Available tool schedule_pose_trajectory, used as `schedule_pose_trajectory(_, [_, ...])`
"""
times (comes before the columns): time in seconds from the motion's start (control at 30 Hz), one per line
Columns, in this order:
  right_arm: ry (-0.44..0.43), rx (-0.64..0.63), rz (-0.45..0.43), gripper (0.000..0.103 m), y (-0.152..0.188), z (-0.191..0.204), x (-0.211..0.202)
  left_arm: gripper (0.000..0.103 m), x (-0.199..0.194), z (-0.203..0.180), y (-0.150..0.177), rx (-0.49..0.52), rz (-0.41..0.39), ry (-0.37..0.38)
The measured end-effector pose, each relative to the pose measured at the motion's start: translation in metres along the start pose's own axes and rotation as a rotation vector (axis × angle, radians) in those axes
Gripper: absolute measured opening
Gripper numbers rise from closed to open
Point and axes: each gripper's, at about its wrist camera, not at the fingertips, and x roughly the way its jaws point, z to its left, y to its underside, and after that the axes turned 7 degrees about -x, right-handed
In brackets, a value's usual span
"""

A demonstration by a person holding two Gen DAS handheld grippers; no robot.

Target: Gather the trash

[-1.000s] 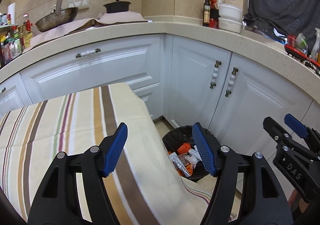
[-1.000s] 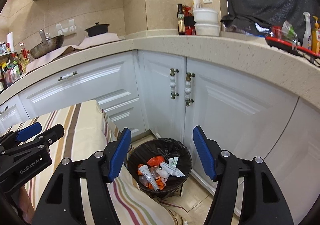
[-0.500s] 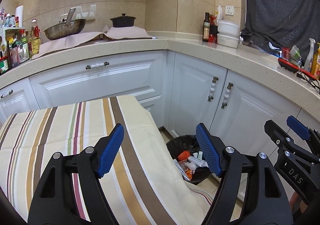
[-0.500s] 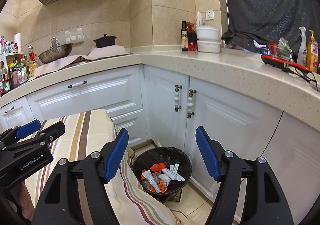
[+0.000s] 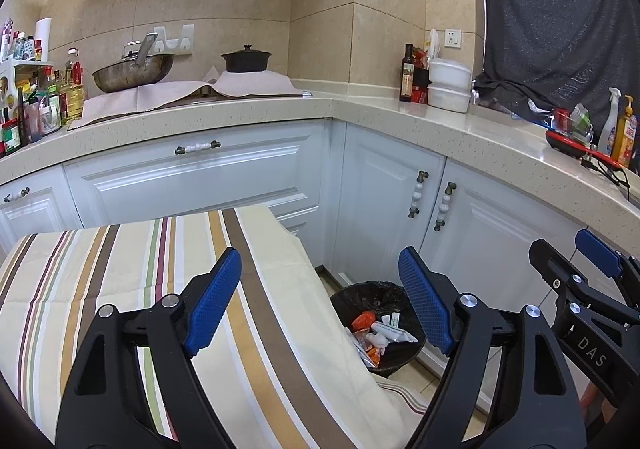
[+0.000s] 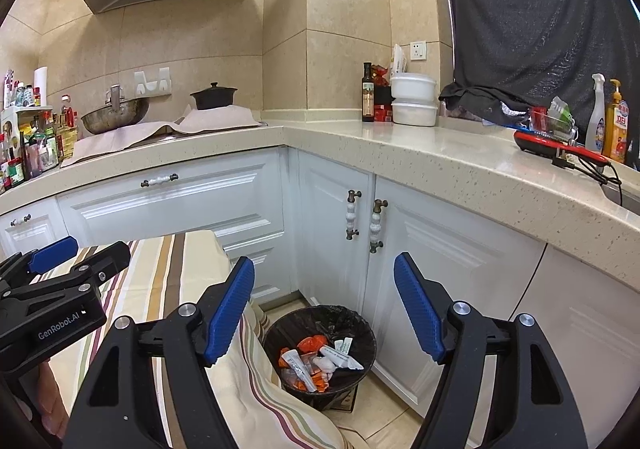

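A round black-lined trash bin stands on the floor at the cabinet corner. Orange and white wrappers lie inside it. My left gripper hangs above the striped tablecloth edge, its jaws opening with nothing between them. My right gripper hovers well above the bin, its jaws also opening and empty. Each gripper shows at the edge of the other's view: the right gripper and the left gripper.
A table with a striped cloth sits left of the bin. White cabinets run under a beige L-shaped counter holding a wok, black pot, bottles and containers. Tiled floor shows around the bin.
Both grippers have risen and pulled back from the bin, which now looks smaller and lower. Both pairs of jaws have spread wider. More wall and the range hood have come into view.
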Motion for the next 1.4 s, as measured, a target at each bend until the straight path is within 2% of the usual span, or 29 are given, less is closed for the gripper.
schedule_pose_trajectory(0.7, [0.02,0.003,-0.01,0.082,0.0009,-0.0004,-0.0051,0.088,-0.0018,-0.0007,0.0011,-0.006,-0.002,-0.003])
schedule_pose_trajectory(1.4, [0.022,0.002,-0.008,0.083,0.0015,-0.0022,-0.0052,0.089,-0.0025,0.0009,0.0019,-0.006,-0.002,-0.006])
